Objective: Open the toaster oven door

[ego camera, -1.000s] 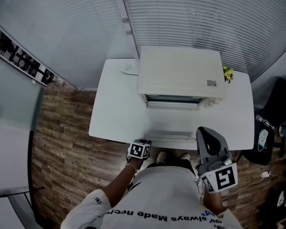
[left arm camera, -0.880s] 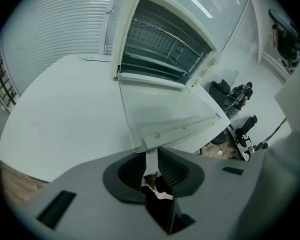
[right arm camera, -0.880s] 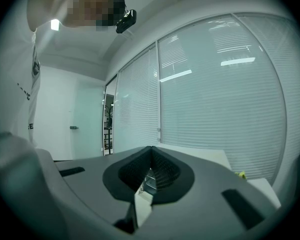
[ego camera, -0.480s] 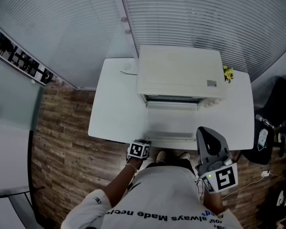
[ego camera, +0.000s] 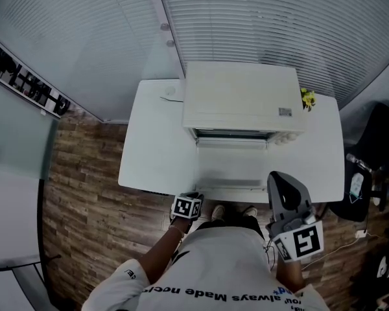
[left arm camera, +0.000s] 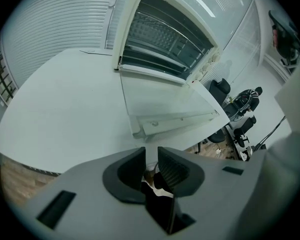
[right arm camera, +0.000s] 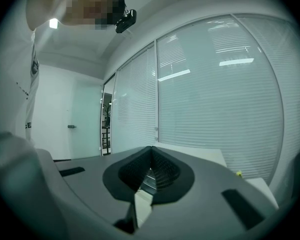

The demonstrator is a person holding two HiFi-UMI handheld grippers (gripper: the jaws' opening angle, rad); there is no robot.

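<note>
**Spotter:** Where's the oven, and how does its door sit?

**Operator:** I see the toaster oven (ego camera: 243,99) at the back of the white surface (ego camera: 155,148), close to the window blinds (ego camera: 279,18). Its door (left arm camera: 165,101) is already swung down. It lies roughly level in front of the open cavity, hinged along the oven's lower front edge. The handle bar (left arm camera: 177,121) runs along the free edge nearest me, and a wire rack (left arm camera: 165,39) shows inside.

**Spotter:** And your fingers?

**Operator:** My left gripper (left arm camera: 151,156) hangs at the near edge of the surface, just short of the handle. Its fingers are a narrow gap apart with nothing between them. My right gripper (right arm camera: 151,151) is held up to the right, aimed at the blinds, fingers pressed together on nothing.

**Spotter:** How would you expect that door to handle?

**Operator:** I'd judge it stiff and fairly light, swinging on one hinge line and probably sprung near the ends of its travel. The middle panel looks like glass, so I'd keep the fingers off it. The handle bar is the place to hold it, near its middle so the door doesn't twist. The bar looks smooth and painted, so it may be slippery, and I'd close on it squarely. The oven itself could slide on this smooth surface if I tugged hard.
</note>
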